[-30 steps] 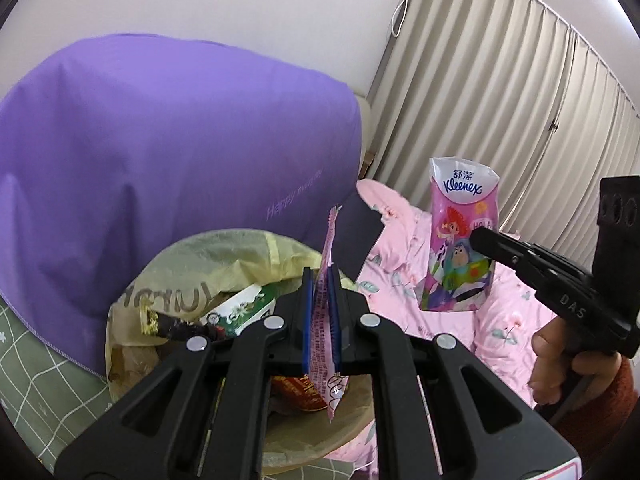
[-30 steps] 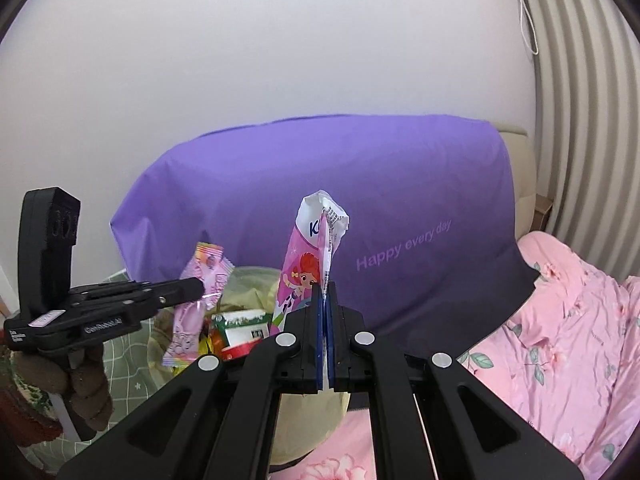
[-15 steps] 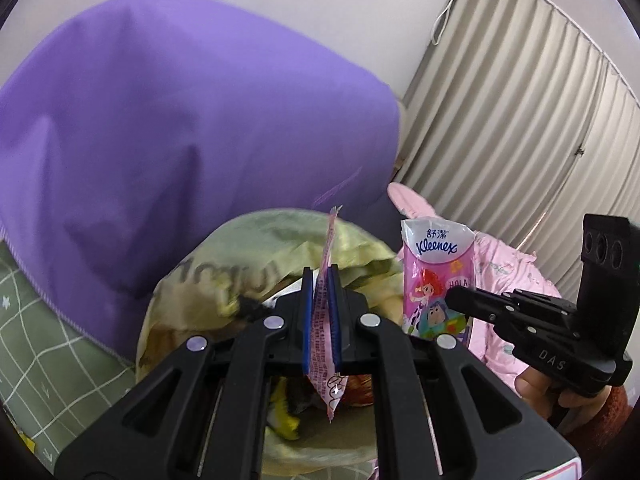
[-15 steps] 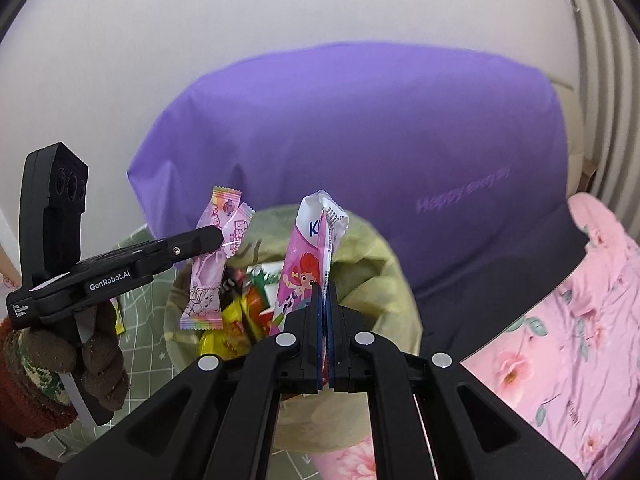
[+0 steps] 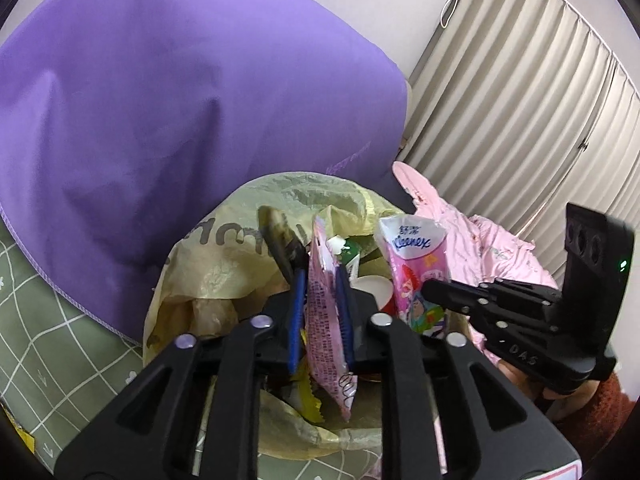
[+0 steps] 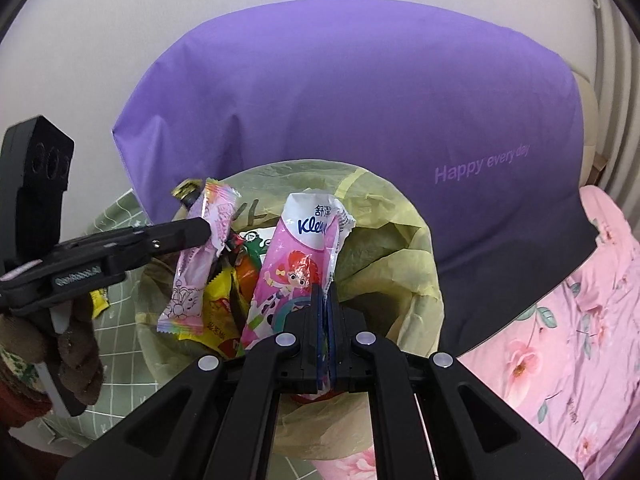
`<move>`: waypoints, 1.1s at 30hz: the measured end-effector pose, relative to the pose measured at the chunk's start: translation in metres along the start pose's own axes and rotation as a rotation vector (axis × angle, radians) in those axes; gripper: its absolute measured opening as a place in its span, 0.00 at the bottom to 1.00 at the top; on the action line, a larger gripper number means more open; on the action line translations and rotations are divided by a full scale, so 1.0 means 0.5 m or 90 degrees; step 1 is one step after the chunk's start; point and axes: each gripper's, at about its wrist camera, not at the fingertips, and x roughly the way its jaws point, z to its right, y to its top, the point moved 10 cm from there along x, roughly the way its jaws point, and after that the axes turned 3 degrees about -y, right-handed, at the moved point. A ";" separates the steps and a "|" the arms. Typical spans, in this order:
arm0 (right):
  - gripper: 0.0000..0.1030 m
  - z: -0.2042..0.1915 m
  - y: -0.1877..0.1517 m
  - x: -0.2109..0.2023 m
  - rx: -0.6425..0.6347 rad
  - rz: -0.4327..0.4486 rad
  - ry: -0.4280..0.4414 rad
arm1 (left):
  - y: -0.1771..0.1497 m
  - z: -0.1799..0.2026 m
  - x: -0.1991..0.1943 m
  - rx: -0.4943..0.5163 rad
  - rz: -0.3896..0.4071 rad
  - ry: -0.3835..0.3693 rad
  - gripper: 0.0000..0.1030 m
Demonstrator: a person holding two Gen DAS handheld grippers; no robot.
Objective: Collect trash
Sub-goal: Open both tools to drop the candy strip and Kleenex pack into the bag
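1. While pleated curtains [image 5: 520,92] hang far right, a crinkled yellow bin bag [image 6: 400,240] sits against a smooth purple cover [image 6: 360,92].
2. Left gripper [image 5: 322,312] has parted around a pink wrapper [image 5: 326,320]; right gripper [image 6: 323,340] clamps a glossy Kleenex pack [image 6: 296,264] over the bag.

Left wrist view looks forward and down along its fingers, close above the trash bag [image 5: 224,268]; right wrist view likewise. Both share the bag and purple cover [image 6: 360,92].

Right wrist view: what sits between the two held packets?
Yellow and orange wrappers inside the yellow-green trash bag show between the pink candy wrapper and pink Kleenex tissue packet.
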 end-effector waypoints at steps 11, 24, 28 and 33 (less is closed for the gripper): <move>0.05 -0.006 0.016 -0.038 -0.012 0.033 -0.023 | 0.053 0.010 -0.122 0.009 0.078 0.005 0.32; 0.05 -0.038 -0.066 -0.056 -0.034 -0.015 -0.025 | -0.007 -0.099 -0.250 -0.043 0.099 0.068 0.37; 0.06 -0.030 -0.086 -0.076 -0.024 -0.020 -0.036 | -0.041 -0.154 -0.284 -0.075 0.101 0.086 0.38; 0.06 -0.043 -0.077 -0.114 -0.023 0.000 -0.041 | -0.084 -0.220 -0.317 -0.112 0.105 0.114 0.39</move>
